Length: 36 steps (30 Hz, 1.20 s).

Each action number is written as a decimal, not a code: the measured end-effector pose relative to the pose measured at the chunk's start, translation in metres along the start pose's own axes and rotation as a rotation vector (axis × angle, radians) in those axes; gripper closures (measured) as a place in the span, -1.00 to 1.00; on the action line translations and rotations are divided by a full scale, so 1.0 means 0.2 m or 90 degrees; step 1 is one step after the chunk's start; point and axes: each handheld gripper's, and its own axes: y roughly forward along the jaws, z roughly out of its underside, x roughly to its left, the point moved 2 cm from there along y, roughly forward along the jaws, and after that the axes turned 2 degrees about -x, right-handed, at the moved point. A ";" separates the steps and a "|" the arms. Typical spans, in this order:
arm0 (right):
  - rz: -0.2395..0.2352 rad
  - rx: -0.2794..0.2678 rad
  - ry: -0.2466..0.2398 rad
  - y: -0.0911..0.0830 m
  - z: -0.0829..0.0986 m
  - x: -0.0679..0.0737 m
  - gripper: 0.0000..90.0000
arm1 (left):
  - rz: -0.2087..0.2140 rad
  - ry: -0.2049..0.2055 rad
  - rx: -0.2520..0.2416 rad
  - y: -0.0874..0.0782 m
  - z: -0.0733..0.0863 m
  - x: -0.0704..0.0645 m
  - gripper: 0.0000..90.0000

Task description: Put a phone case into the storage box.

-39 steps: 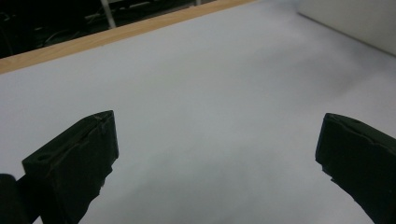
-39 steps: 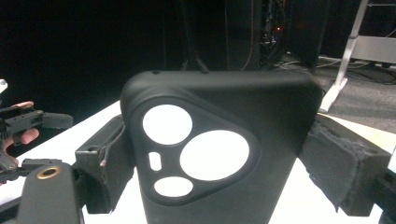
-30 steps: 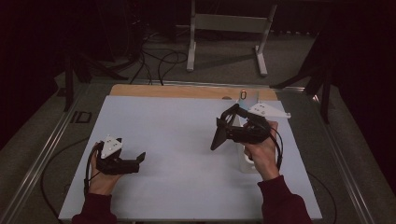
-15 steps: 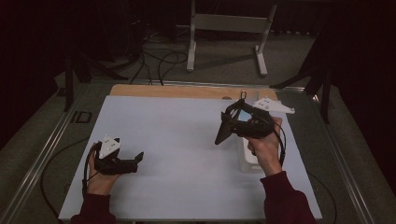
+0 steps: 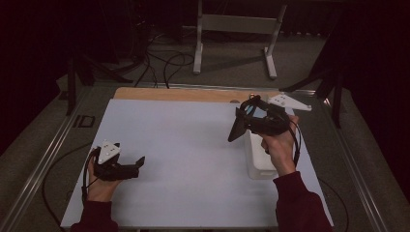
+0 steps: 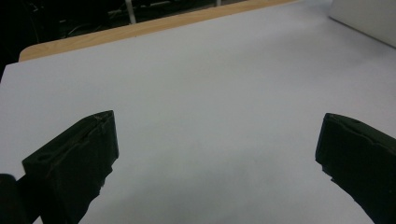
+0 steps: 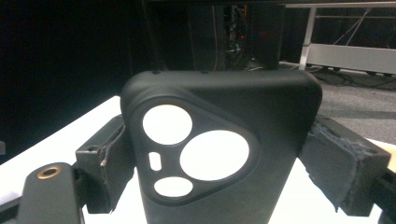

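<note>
A black phone case (image 7: pixel 224 102) with camera cut-outs stands upright between my right gripper's (image 7: pixel 219 154) jaws, which are shut on its two sides. From above, the right gripper (image 5: pixel 243 123) hangs in the air at the table's right, with the phone case (image 5: pixel 236 131) pointing down and to the left. My left gripper (image 5: pixel 139 162) rests low near the front left of the white table top (image 5: pixel 183 145). Along its own view the left gripper (image 6: pixel 217 154) is open, with only bare table between its jaws.
A white oblong box (image 5: pixel 258 157) lies on the table under the right hand; its corner also shows as a white box (image 6: pixel 369 18) far off. A wooden strip (image 5: pixel 183 94) runs along the far edge. Beyond are a metal stand (image 5: pixel 232 29) and floor cables.
The right gripper has risen a little and drifted away from me and rightward with the phone case in it. The left gripper has stayed in place.
</note>
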 end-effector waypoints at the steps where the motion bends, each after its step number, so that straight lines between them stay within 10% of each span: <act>1: 0.002 0.000 -0.002 0.00 0.00 -0.01 -0.65 | -0.001 0.000 0.000 0.00 0.00 0.00 -1.00; 36: 0.053 -0.009 0.010 0.05 -0.06 -0.12 -0.65 | -0.005 -0.009 -0.005 -0.01 0.00 0.01 -1.00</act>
